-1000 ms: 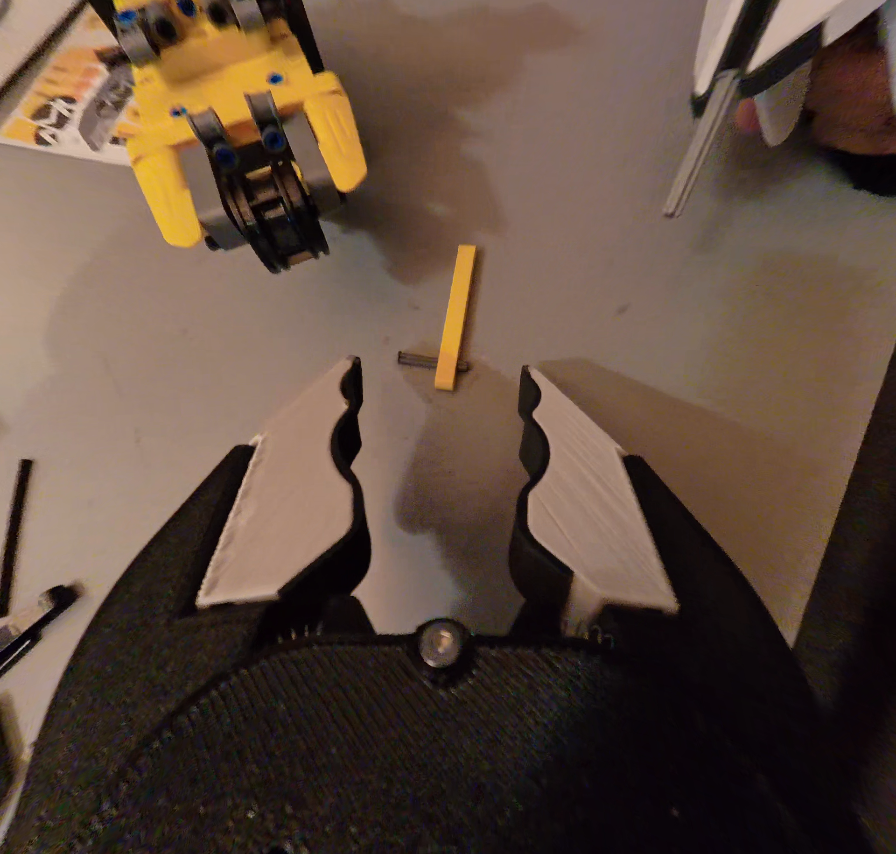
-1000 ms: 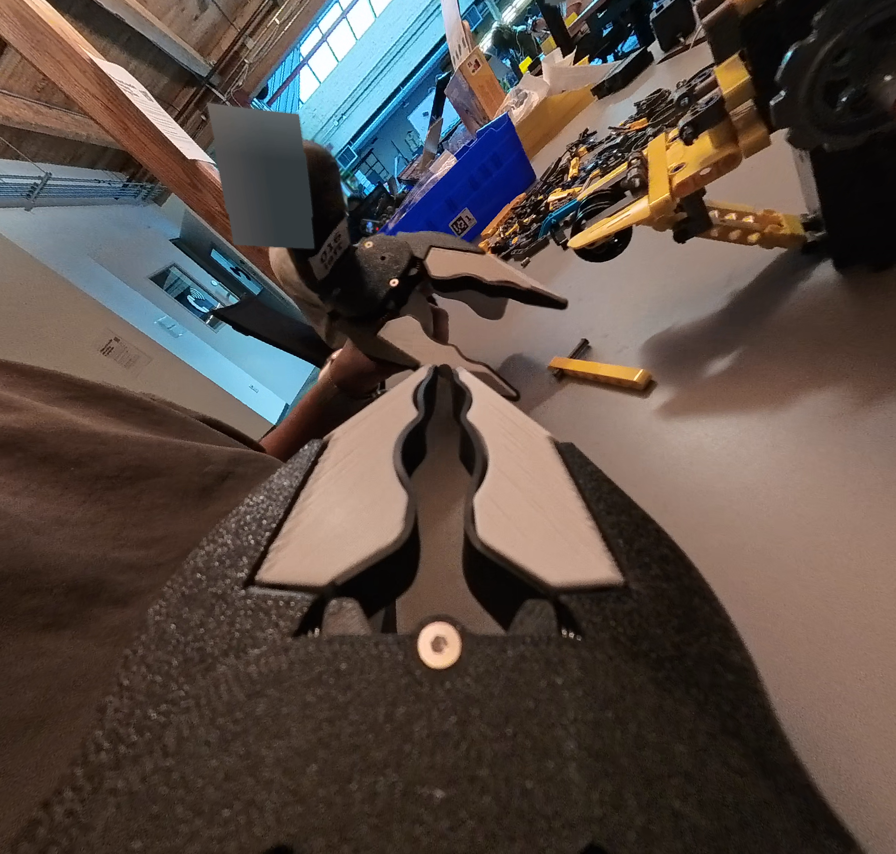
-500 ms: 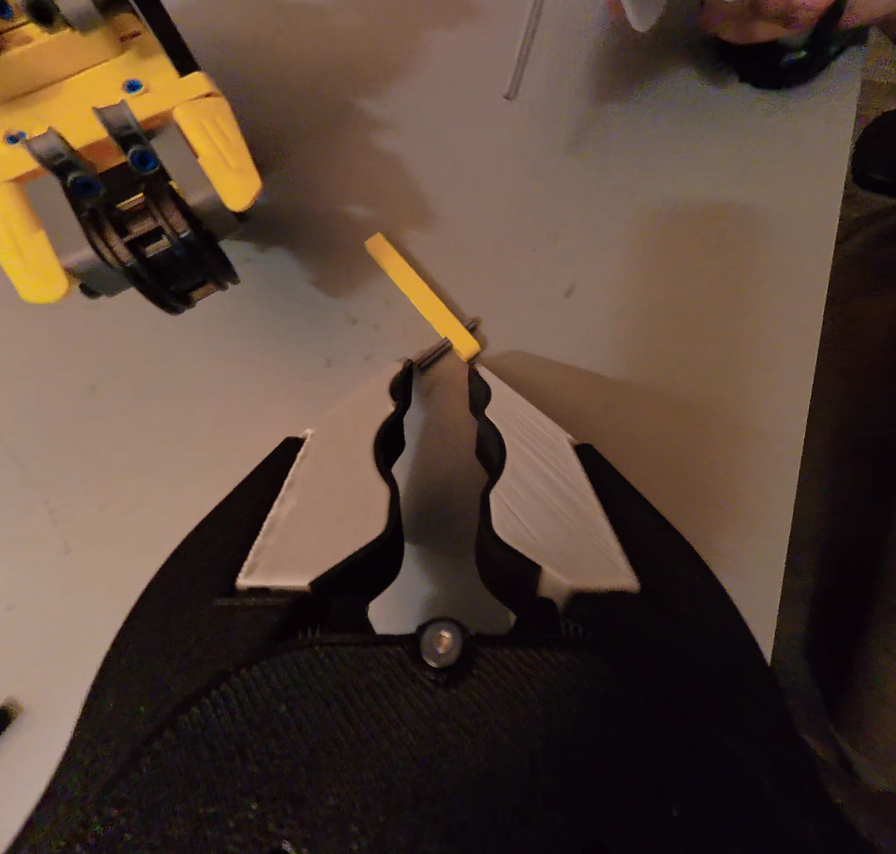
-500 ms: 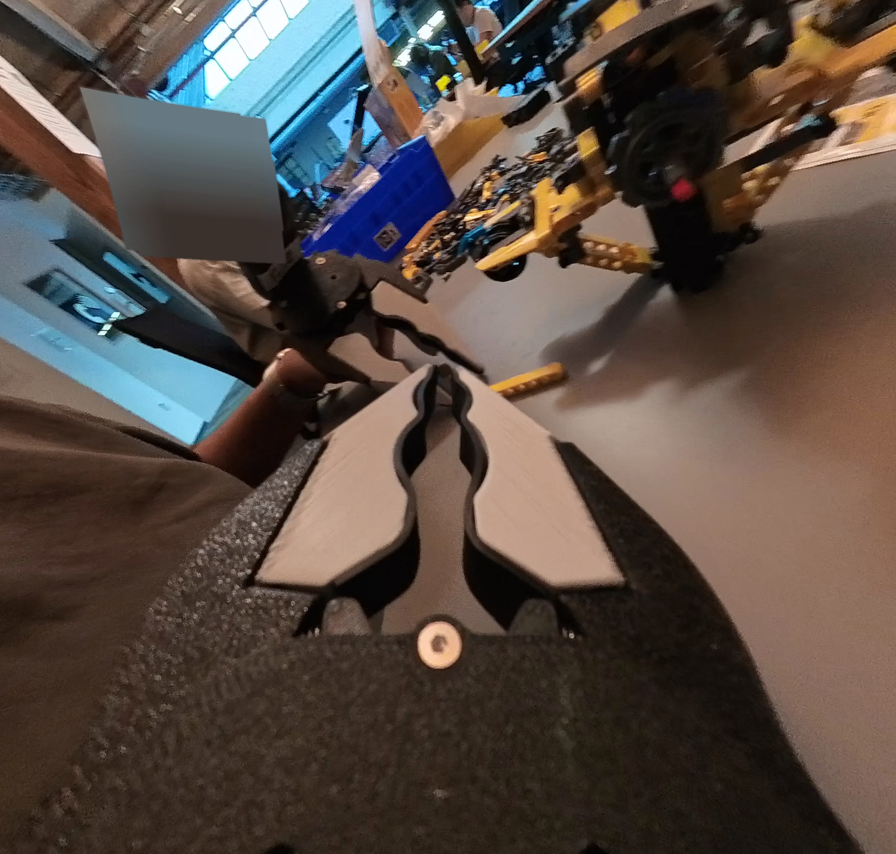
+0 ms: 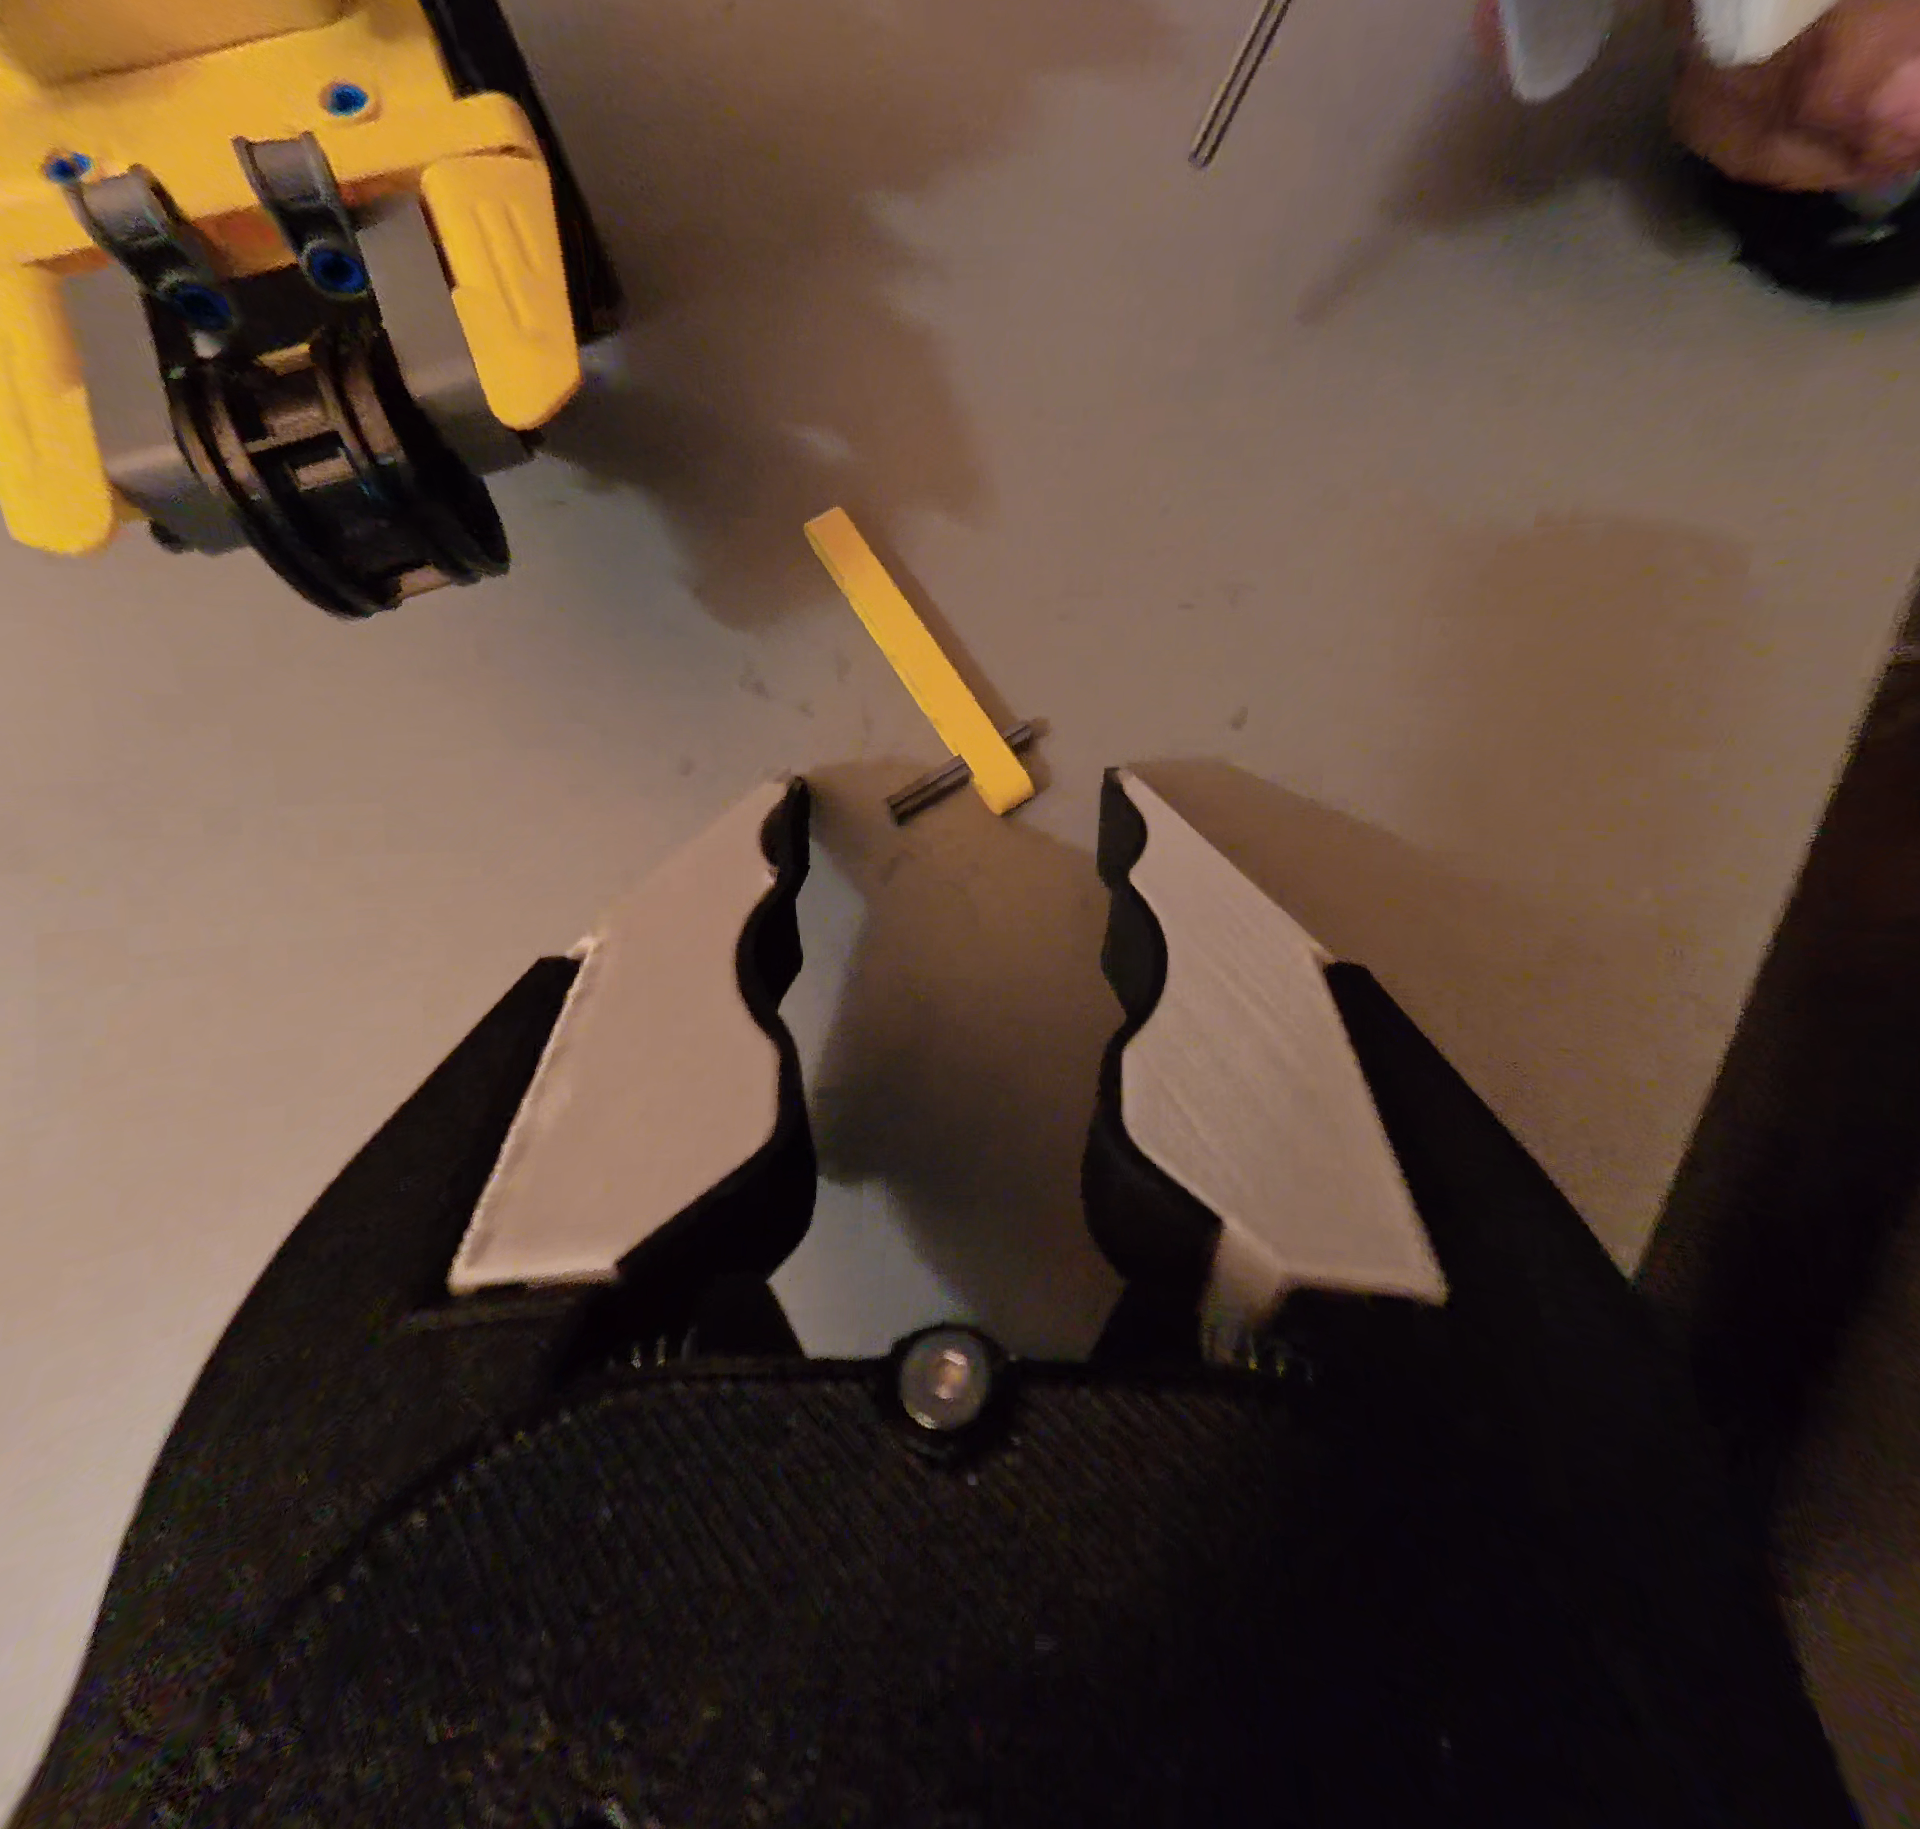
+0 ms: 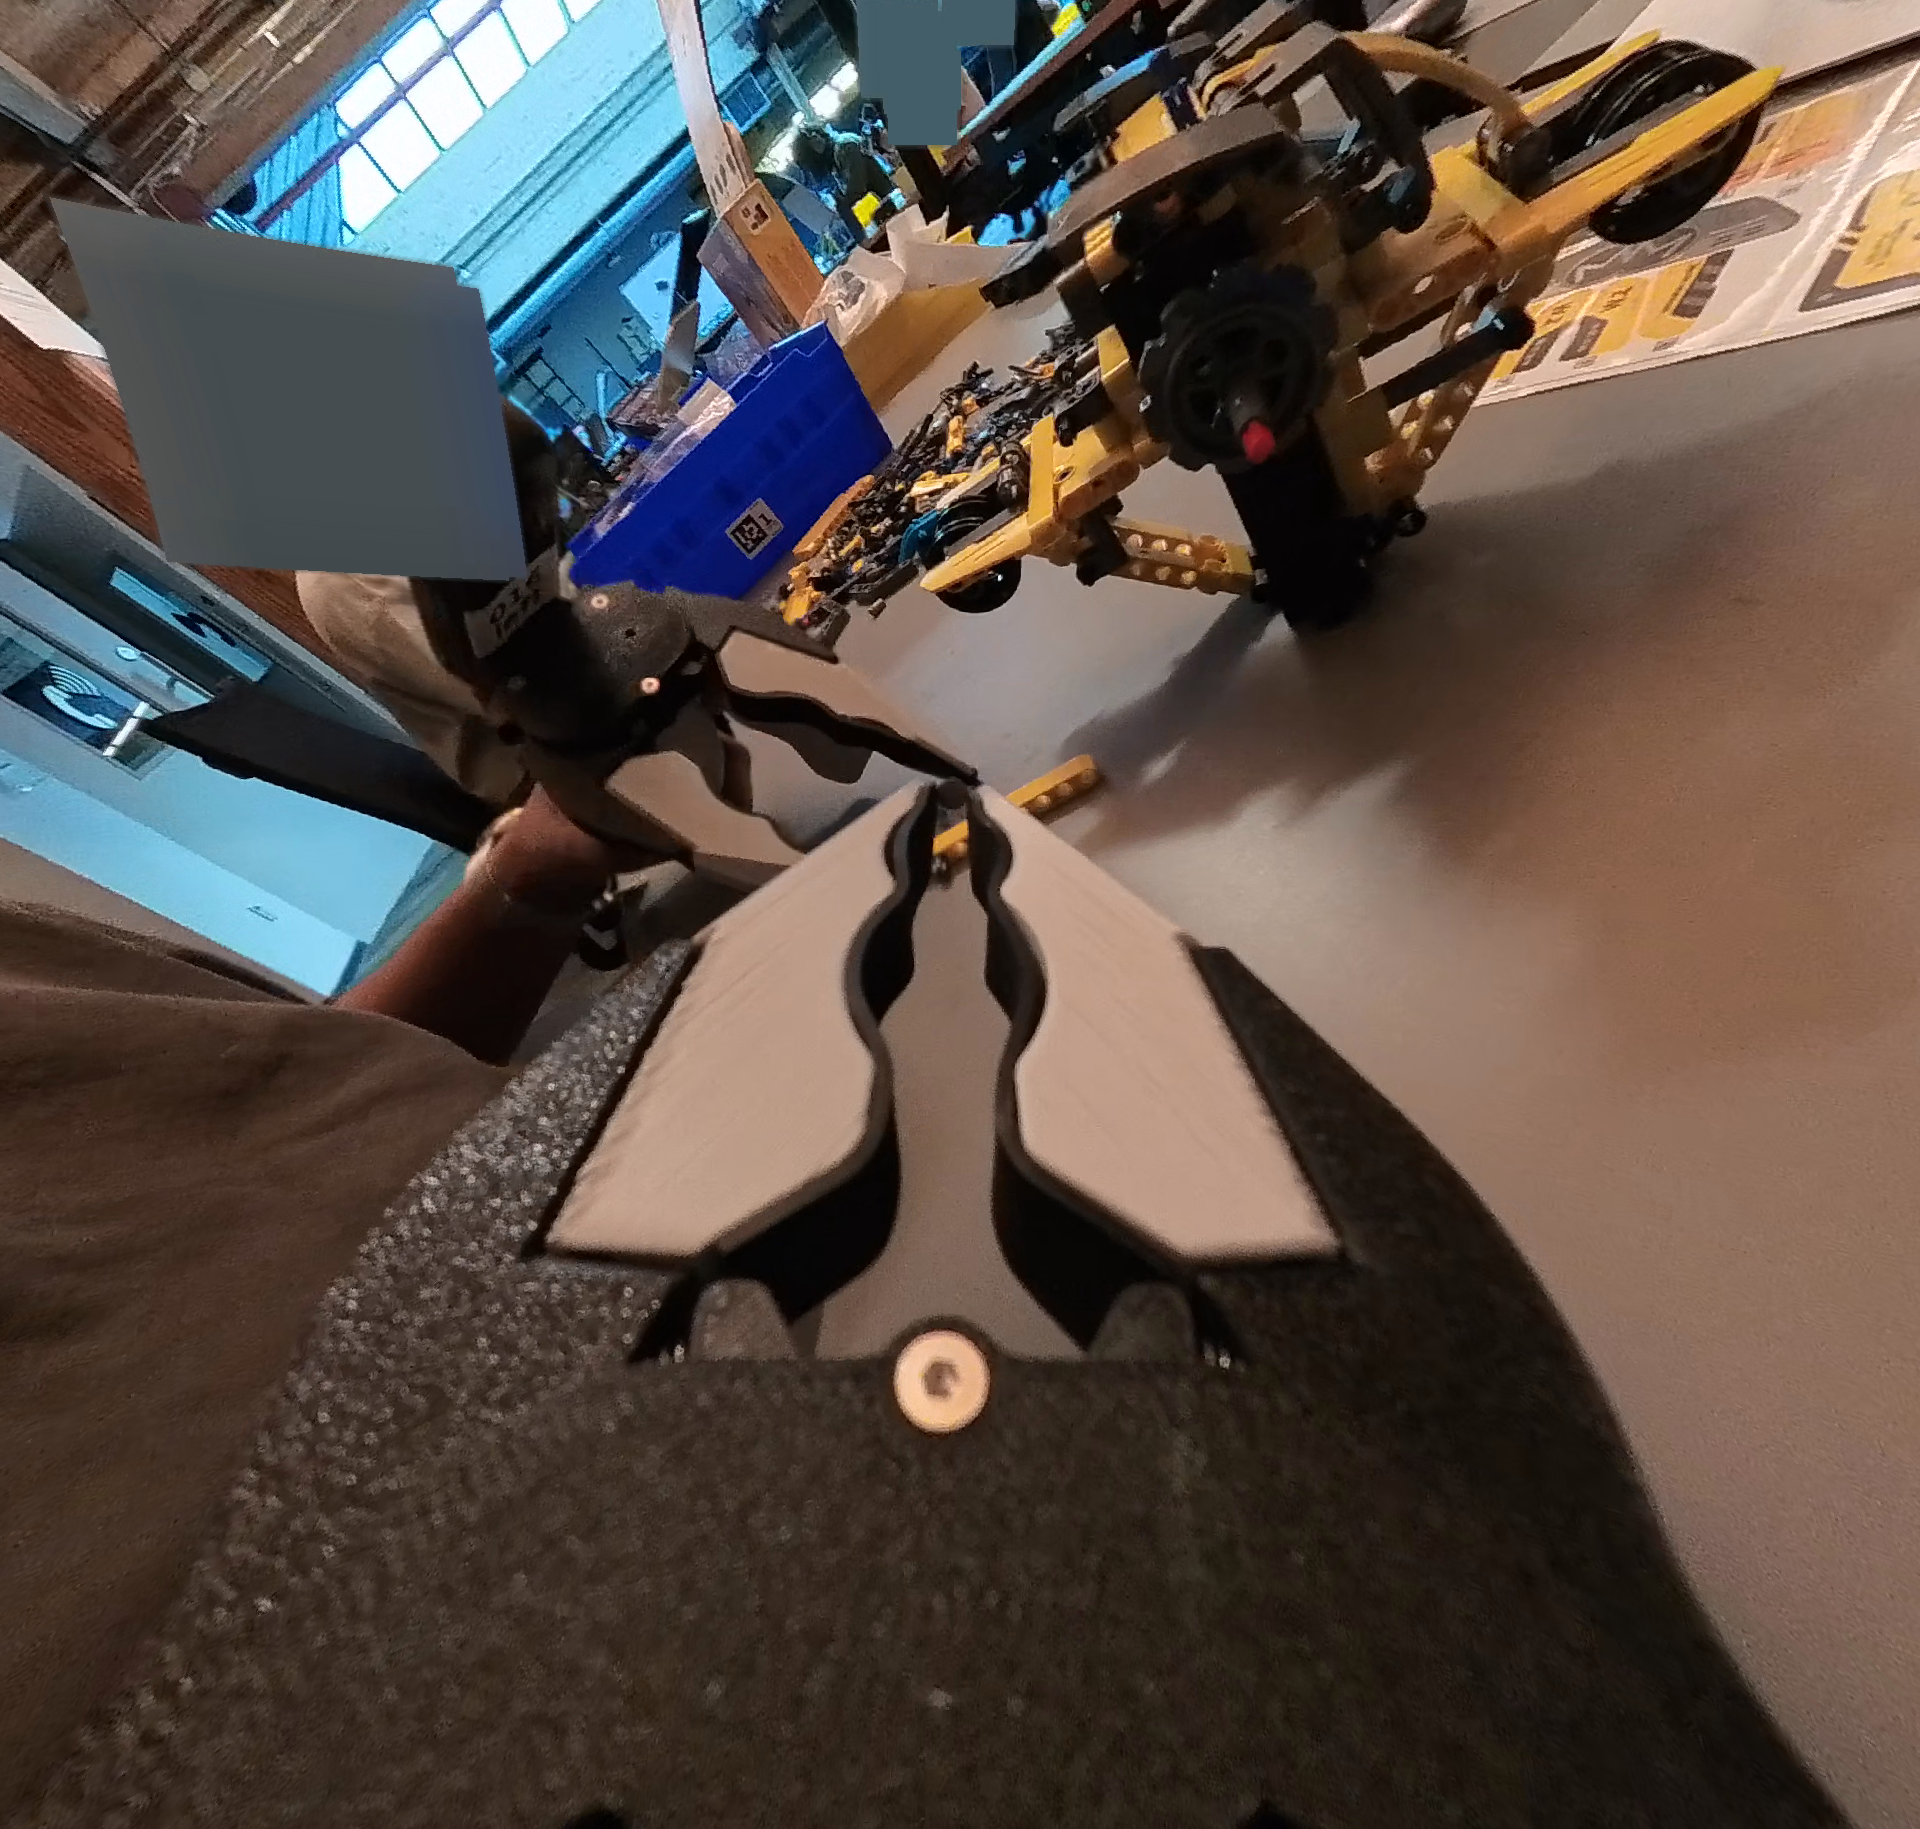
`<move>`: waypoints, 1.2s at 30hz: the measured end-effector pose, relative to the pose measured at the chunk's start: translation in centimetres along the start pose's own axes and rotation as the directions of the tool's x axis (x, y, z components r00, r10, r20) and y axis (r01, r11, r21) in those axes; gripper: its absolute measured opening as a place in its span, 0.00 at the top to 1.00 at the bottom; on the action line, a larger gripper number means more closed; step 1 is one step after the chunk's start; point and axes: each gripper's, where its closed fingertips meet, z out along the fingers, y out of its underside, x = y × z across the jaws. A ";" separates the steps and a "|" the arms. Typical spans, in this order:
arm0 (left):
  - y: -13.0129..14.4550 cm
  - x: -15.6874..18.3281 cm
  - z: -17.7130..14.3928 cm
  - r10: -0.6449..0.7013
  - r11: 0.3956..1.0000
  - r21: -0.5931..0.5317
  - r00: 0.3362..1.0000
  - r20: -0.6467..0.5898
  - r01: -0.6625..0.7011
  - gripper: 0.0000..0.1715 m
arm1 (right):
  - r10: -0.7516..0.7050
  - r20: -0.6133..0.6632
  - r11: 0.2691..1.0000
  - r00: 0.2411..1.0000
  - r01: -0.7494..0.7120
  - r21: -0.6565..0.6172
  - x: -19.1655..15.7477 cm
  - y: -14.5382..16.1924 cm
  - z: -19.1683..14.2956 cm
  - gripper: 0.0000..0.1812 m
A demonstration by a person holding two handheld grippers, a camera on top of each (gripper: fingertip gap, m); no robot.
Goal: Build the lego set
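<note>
My left gripper [image 5: 954,792] is open and empty, low over the grey table [image 5: 1403,553]. Just past its fingertips lies a yellow beam [image 5: 914,652] with a short dark axle [image 5: 925,792] through its near end. My right gripper [image 6: 948,803] is shut on a thin grey rod [image 5: 1252,39], which shows end-on at its tips in the right wrist view. There the yellow beam [image 6: 1055,780] lies just beyond those tips, with the open left gripper [image 6: 852,803] beside it. A yellow and black brick model [image 5: 260,273] stands to the far left.
The model [image 6: 1247,377] stands beyond the beam, with printed sheets [image 6: 1766,221] behind it. A pile of loose parts [image 6: 914,512] and a blue bin [image 6: 727,501] lie farther back. The table's edge [image 5: 1787,948] runs close on the right. A person's arm [image 6: 468,948] holds the left gripper. About 12 centimetres separates my left fingertips from my right.
My left gripper closed almost onto the axle half a second ago and has opened wide again. The beam now lies turned at an angle. My right gripper has swung towards the beam, staying shut.
</note>
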 end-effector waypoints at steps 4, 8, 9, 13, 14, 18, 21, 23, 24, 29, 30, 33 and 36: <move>-0.1 -0.6 -0.2 0.002 1.000 -0.021 0.991 0.135 0.001 0.70 | 0.017 0.023 1.000 1.000 -0.017 0.025 -0.1 -0.3 -0.2 0.98; 0.0 -0.3 0.0 -0.062 0.998 -0.017 0.994 0.093 0.064 0.75 | -0.002 0.018 1.000 1.000 0.002 0.027 -0.3 -0.2 -0.3 0.98; 0.0 -0.2 0.0 -0.068 0.997 -0.014 0.994 0.080 0.070 0.78 | -0.005 0.019 1.000 1.000 0.004 0.024 -0.4 -0.1 -0.3 0.98; 0.0 -0.1 -0.2 -0.078 0.997 -0.012 0.996 0.046 0.079 0.89 | -0.004 0.024 1.000 1.000 0.003 0.025 -0.6 0.0 -0.5 0.98; 0.0 0.0 -0.1 -0.077 0.997 -0.012 0.996 0.038 0.077 0.91 | -0.003 0.024 1.000 1.000 0.002 0.027 -0.7 0.0 -0.5 0.98; -0.3 0.8 0.0 -0.045 0.999 -0.005 0.999 -0.018 0.045 0.95 | -0.003 0.025 1.000 1.000 0.002 0.024 -0.7 0.1 -0.5 0.98; -0.4 1.3 0.1 -0.003 1.000 0.003 0.999 -0.051 0.004 0.96 | -0.008 0.025 1.000 1.000 0.008 0.011 -0.8 0.2 -0.4 0.98; -0.5 1.9 0.2 0.035 0.999 0.009 0.996 -0.086 -0.035 0.96 | -0.012 0.023 1.000 1.000 0.012 -0.005 -0.7 0.4 -0.4 0.98; -0.6 2.2 0.2 0.060 0.998 0.014 0.992 -0.107 -0.059 0.96 | -0.014 0.021 1.000 1.000 0.014 -0.013 -0.7 0.5 -0.4 0.98; -0.6 4.6 0.2 0.240 0.971 0.050 0.945 -0.223 -0.235 0.97 | -0.031 -0.016 0.995 0.999 0.029 -0.095 0.1 1.3 -0.4 0.98; -0.6 4.7 0.3 0.265 0.964 0.054 0.936 -0.231 -0.260 0.97 | -0.029 -0.025 0.992 0.999 0.025 -0.126 0.4 1.7 -0.5 0.98; -0.6 4.8 0.4 0.290 0.957 0.051 0.918 -0.272 -0.287 0.96 | 0.010 -0.062 0.963 0.998 -0.026 -0.269 1.5 3.8 -0.6 0.97; -0.7 4.6 0.5 0.283 0.958 0.049 0.909 -0.306 -0.282 0.96 | 0.023 -0.112 0.922 0.993 -0.064 -0.382 2.6 5.6 -0.6 0.94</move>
